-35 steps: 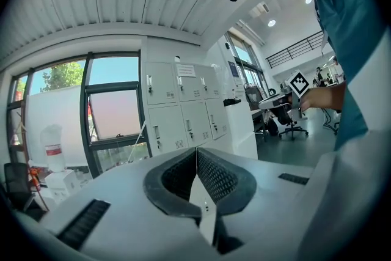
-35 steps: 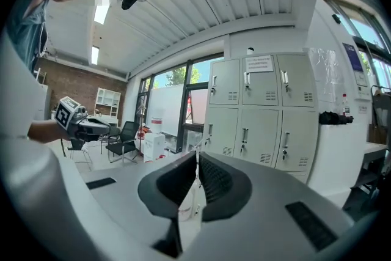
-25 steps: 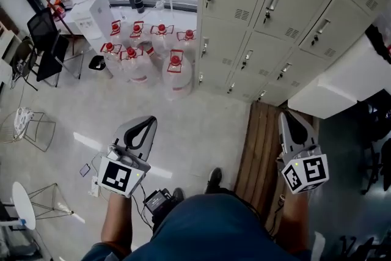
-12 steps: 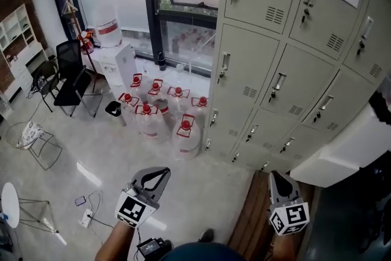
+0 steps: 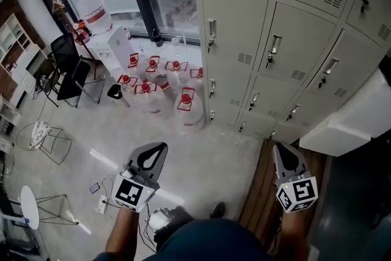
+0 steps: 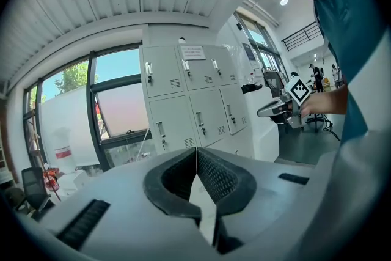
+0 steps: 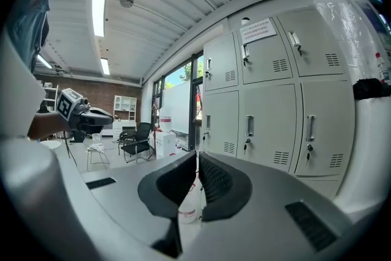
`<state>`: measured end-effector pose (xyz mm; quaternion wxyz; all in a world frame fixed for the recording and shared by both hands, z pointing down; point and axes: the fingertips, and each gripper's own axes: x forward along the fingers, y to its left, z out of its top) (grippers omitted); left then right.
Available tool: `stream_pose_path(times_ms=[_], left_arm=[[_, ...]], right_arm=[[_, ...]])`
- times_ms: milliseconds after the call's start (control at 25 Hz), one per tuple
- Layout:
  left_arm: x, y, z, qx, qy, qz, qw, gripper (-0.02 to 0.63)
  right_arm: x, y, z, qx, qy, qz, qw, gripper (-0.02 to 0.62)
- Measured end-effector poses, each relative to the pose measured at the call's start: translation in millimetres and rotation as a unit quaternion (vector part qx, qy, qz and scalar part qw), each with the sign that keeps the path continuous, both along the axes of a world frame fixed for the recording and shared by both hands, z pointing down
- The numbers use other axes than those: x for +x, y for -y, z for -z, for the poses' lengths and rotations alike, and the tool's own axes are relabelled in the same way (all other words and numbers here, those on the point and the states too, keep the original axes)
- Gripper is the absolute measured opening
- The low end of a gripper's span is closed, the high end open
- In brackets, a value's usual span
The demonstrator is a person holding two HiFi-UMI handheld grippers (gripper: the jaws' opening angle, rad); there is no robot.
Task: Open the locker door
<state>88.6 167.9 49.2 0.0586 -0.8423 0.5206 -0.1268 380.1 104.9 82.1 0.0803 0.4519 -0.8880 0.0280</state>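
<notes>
1. Locker bank (image 5: 293, 40) now filling the upper right of the head view, nearer and squarer than a second ago. Every door in sight shut.
2. Bare floor (image 5: 201, 150) lying open between the grippers and the bank, so free room for a straight approach.
3. White block (image 5: 360, 122) jutting in at the right, crowding the lower right doors. Cluster of water jugs (image 5: 185, 101) just beside the bank's left foot.
4. Wooden board (image 5: 259, 186) on the floor beneath the right gripper.
5. Locker door (image 5: 235, 33) with its upright handle (image 5: 212, 30) well apart from both grippers. Perhaps the target, though no telling which door is meant.
6. Left gripper (image 5: 160, 147) and right gripper (image 5: 281, 150) held low as before, jaws pressed together on nothing. Only the view has swung towards the lockers, so no handle touched yet and the opening not begun.
</notes>
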Motion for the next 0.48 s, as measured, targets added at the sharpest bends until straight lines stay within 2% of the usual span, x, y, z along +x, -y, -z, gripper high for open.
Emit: stream_pose_path(times_ms=[240,360,480], left_arm=[[-5.6,40.5,-13.3,-0.002,-0.009,-0.017,0.9998,0.018],[-5.7,71.9,-11.7,0.016,-0.016,-0.051,0.9984,0.018],[-17.4,97.5,-8.2,0.027,-0.006,-0.084,0.9961,0.018]], right_arm=[[-2.0,14.2,-8.6,-0.008,-0.013,-0.014,1.000,0.038],[-1.8,28.0,-8.8,-0.010,-0.026,-0.043,0.999,0.038],[-14.1,34.1,-6.1,-0.019,-0.030,-0.069,0.997,0.038]])
